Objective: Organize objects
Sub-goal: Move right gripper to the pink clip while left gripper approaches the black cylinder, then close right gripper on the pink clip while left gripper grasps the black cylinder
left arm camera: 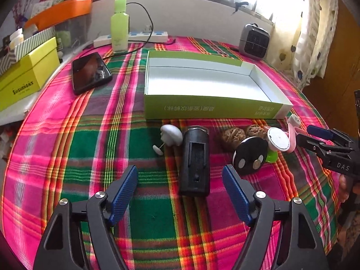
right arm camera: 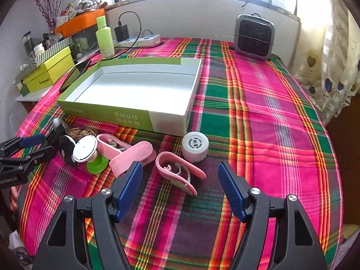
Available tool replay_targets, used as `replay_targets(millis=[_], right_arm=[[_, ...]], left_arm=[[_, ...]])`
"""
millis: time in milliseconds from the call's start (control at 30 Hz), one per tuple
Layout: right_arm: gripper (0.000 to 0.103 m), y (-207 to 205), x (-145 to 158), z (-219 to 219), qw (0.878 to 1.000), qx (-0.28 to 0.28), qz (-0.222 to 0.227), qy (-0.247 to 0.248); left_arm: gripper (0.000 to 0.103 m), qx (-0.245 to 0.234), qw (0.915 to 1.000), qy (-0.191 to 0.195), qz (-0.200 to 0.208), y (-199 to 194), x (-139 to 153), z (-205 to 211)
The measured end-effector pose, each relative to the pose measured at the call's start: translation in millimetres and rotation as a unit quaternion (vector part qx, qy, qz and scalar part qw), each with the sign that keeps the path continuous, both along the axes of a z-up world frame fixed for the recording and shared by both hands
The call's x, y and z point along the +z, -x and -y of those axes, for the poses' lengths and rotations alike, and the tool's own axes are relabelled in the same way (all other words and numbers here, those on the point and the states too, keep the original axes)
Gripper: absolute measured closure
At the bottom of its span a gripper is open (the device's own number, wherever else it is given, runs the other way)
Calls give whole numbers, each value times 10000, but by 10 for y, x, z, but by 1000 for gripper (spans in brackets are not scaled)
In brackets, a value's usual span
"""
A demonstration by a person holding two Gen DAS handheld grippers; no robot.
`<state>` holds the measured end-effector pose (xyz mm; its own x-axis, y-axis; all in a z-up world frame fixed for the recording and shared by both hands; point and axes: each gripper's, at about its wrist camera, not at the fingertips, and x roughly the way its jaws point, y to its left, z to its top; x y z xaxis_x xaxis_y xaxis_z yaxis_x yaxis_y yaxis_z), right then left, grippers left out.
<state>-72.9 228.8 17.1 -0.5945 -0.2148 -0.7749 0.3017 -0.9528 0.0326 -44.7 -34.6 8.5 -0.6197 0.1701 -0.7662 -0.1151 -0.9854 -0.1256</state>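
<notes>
Empty box (left arm camera: 202, 83) sits mid-tabletop, the clutter in a row just in front of it — nothing packed yet.

Your left claw (left arm camera: 180, 193) gapes wide around the black case (left arm camera: 195, 162), gripping nothing; your right claw (right arm camera: 180, 191) is equally wide and empty over a pink clip (right arm camera: 177, 171). Close carelessly and the walnuts (left arm camera: 234, 137) or the disc (left arm camera: 249, 155) could roll or get knocked — they crowd together. The left claw hides part of the row in the right view.
</notes>
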Motion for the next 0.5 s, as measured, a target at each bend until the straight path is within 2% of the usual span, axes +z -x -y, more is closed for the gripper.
replay_targets(millis=[100,167,233,367,500], right_arm=[[44,30,-30,-12,9998,156,108,78],[55,42,-59,-14,9996,216,177,75],[57,32,-67,-11,9995,254,172,27],[69,-31,-59,-4,9989,391,236,119],[73,-120,-58,33,9980,526,277,193]], left_arm=[[26,6,10000,-1,-1,18,1,1],[26,17,10000,9,-3,25,-4,-1],[26,23,10000,4,-1,36,-4,0],[26,17,10000,29,9,50,-5,9],[26,34,10000,46,19,83,-13,21]])
